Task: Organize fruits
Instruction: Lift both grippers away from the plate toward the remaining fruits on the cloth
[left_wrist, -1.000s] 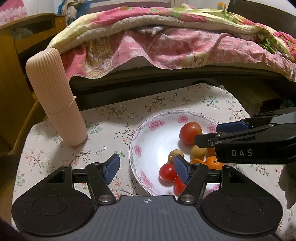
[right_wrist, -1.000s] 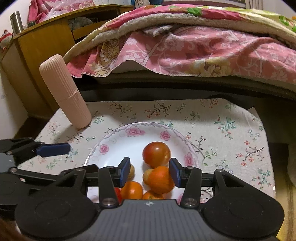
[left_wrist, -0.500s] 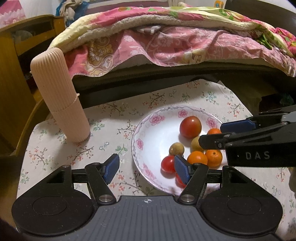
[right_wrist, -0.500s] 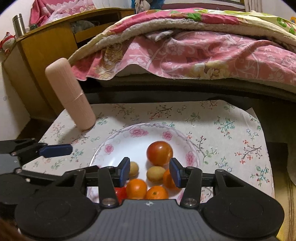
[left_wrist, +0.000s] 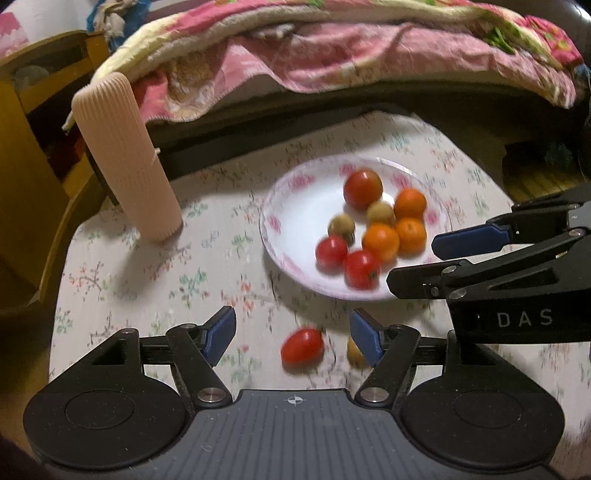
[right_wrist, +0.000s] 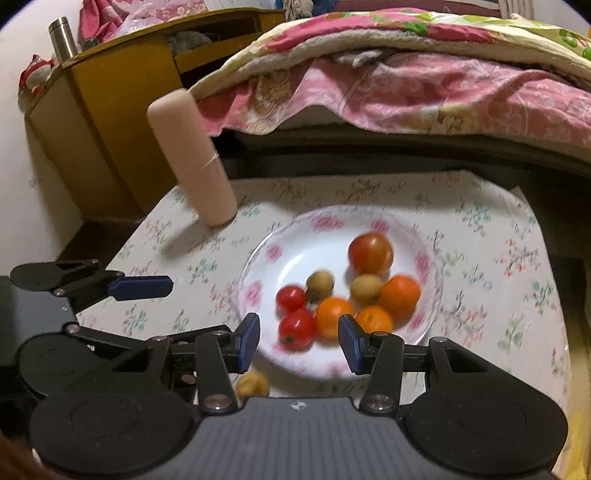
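Note:
A white floral plate (left_wrist: 295, 206) (right_wrist: 280, 254) holds a large tomato (left_wrist: 362, 188), three oranges (left_wrist: 380, 242), two small red tomatoes (left_wrist: 362, 269) and two tan longans (left_wrist: 341, 225). A red cherry tomato (left_wrist: 302, 347) and a tan longan (left_wrist: 354, 352) (right_wrist: 253, 384) lie on the tablecloth in front of the plate. My left gripper (left_wrist: 293, 338) is open and empty above the loose tomato. My right gripper (right_wrist: 298, 343) is open and empty over the plate's near rim; it also shows in the left wrist view (left_wrist: 454, 258).
A ribbed peach cylinder (left_wrist: 125, 158) (right_wrist: 192, 158) stands at the table's left. The floral tablecloth (left_wrist: 192, 280) covers a small table. A bed with pink quilts (left_wrist: 351, 48) lies behind. A yellow wooden cabinet (right_wrist: 110, 110) stands at left.
Both grippers have pulled back and up from the plate. The right gripper let go of an orange, which now lies on the plate. A loose tomato and longan came into view.

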